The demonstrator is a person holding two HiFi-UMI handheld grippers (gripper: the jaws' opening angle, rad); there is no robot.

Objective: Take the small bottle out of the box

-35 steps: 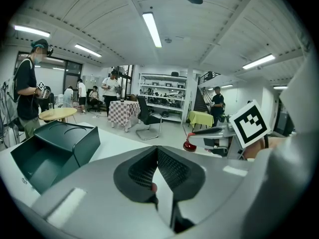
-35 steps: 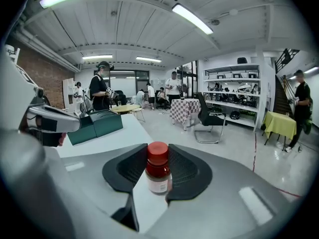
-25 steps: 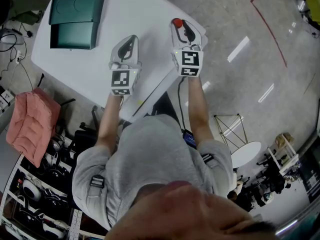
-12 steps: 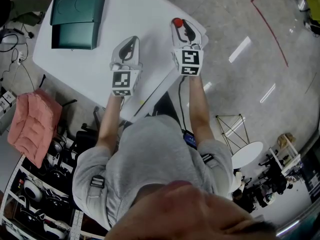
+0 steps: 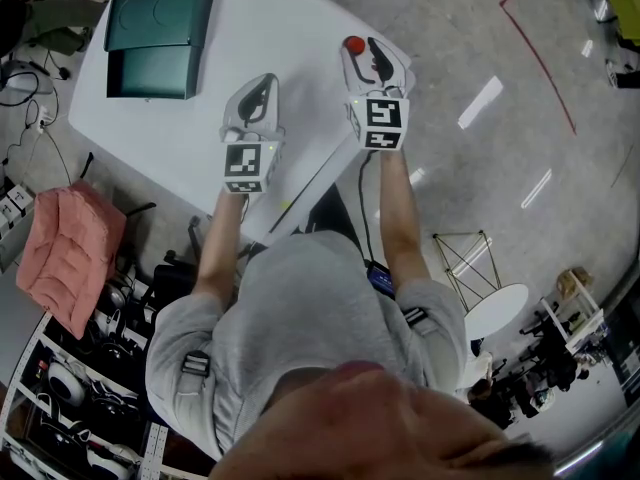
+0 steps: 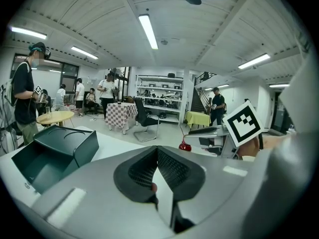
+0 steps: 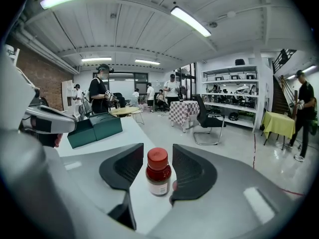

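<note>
opening the right claw (image 7: 157, 149) around the small bottle (image 7: 158, 176), red-capped and standing upright on the white bench (image 5: 285, 38) between the pads, upper centre of the head view. holding the left claw (image 6: 157, 156) with jaws together, empty. dark green box (image 5: 155, 38) sitting open at upper left.

Bare desk (image 5: 275, 28) lies open between the green box (image 5: 150, 68), far left, and the small bottle (image 5: 354, 45) at the right edge.

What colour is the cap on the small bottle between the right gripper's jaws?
Red. The cap shows best in the right gripper view.
</note>
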